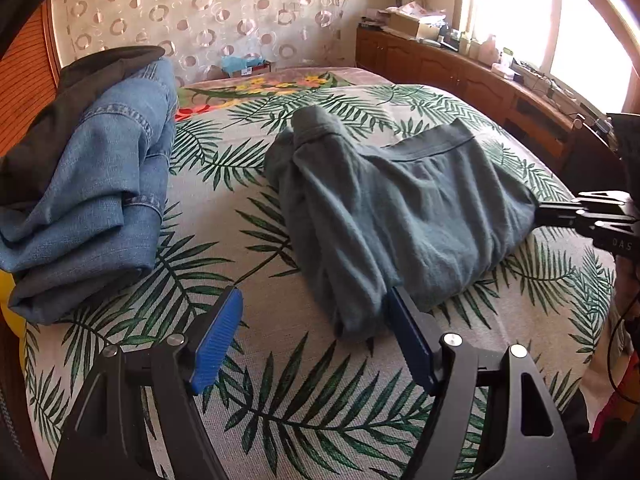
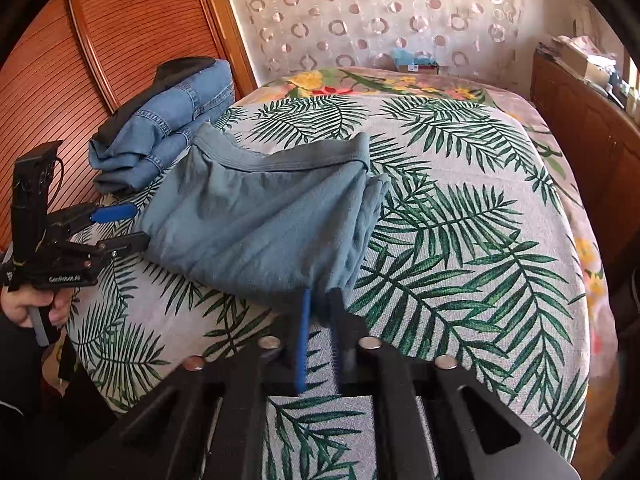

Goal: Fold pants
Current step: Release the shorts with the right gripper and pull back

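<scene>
Crumpled teal pants (image 1: 400, 208) (image 2: 260, 220) lie mid-bed, with the waistband toward the far side. My left gripper (image 1: 316, 296) is open; the near end of the cloth lies just inside its right finger, and no pad presses on it. The right wrist view shows that left gripper (image 2: 130, 226) at the garment's left edge, jaws apart. My right gripper (image 2: 320, 296) is shut on the near edge of the pants, with cloth pinched at its tips. In the left wrist view, the right gripper (image 1: 540, 210) nips the pants' right edge.
Folded blue jeans (image 1: 92, 184) (image 2: 168, 136) sit on a dark garment at the bed's left side. A palm-leaf sheet (image 1: 304, 400) (image 2: 460, 240) covers the bed. A wooden cabinet (image 1: 460, 76) runs under the window on the right, and a slatted wardrobe (image 2: 120, 32) stands on the left. A hand (image 2: 24, 308) holds the left gripper.
</scene>
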Available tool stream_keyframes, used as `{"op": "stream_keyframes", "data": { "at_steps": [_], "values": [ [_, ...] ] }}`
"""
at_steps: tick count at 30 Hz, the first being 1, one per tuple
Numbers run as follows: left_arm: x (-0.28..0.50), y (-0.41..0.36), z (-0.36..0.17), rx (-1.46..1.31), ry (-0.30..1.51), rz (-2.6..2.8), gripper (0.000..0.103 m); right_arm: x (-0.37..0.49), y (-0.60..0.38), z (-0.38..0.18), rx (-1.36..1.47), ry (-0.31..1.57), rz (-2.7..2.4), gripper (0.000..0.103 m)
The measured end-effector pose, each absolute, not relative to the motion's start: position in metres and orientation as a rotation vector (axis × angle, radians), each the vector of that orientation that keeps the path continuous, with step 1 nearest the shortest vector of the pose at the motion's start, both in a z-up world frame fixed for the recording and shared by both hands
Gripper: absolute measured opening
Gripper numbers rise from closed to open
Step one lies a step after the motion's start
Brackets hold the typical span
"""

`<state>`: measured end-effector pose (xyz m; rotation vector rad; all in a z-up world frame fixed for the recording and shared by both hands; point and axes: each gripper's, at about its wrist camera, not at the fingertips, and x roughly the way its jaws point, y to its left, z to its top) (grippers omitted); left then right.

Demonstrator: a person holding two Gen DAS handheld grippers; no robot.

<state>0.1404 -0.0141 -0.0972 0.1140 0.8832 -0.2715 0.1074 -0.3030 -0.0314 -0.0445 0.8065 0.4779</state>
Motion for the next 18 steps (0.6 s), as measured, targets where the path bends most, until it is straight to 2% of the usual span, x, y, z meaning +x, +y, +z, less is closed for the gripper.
{"op": "stream_keyframes", "data": {
  "at_steps": [18],
  "values": [
    [0.14, -0.007, -0.101, 0.076, 0.878, -0.286, 0.077, 0.096, -0.309, -0.027, -0.067, 0.791, 0.453, 0.004]
  ]
}}
